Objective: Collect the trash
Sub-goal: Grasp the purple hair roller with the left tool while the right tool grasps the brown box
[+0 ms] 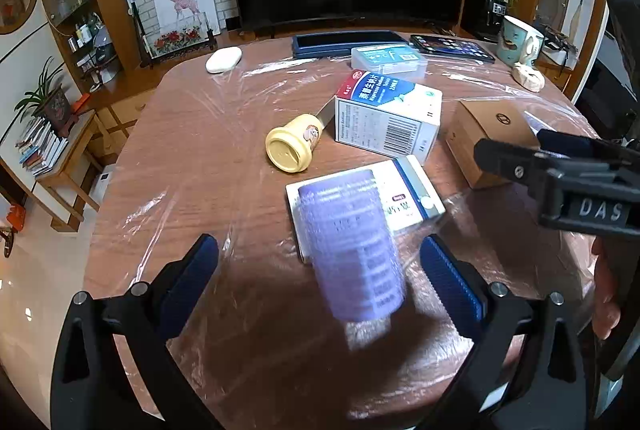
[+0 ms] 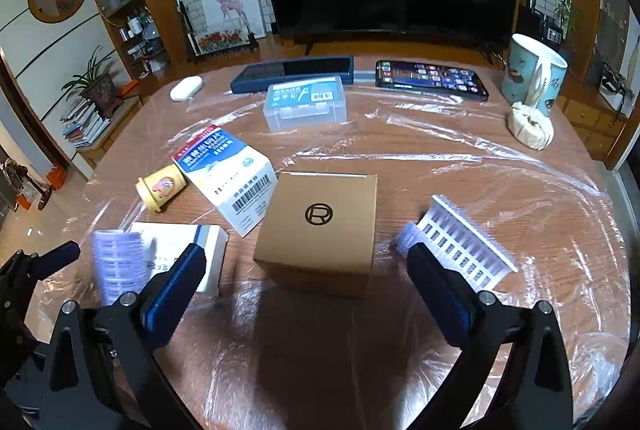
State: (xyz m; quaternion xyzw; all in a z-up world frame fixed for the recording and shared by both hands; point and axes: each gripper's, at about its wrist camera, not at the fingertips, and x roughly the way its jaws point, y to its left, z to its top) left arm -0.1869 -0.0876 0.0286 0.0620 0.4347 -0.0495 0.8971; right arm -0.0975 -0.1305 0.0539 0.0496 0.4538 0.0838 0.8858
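Both tongs gaped empty, left gripper (image 1: 318, 272) over the blurred purple cup (image 1: 352, 246), right gripper (image 2: 306, 284) facing the box (image 2: 320, 230); both looked light, crushable, best pinched across flat sides.

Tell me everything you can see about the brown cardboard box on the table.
The brown cardboard box is a plain, closed cube of kraft-looking card with a black circled logo printed on its top. It stands flat and upright on the plastic film that covers the wooden table. The blue and white medicine carton lies close at its left, possibly touching one corner. The box sits ahead of the open right claw, between its lines; neither finger touches it.
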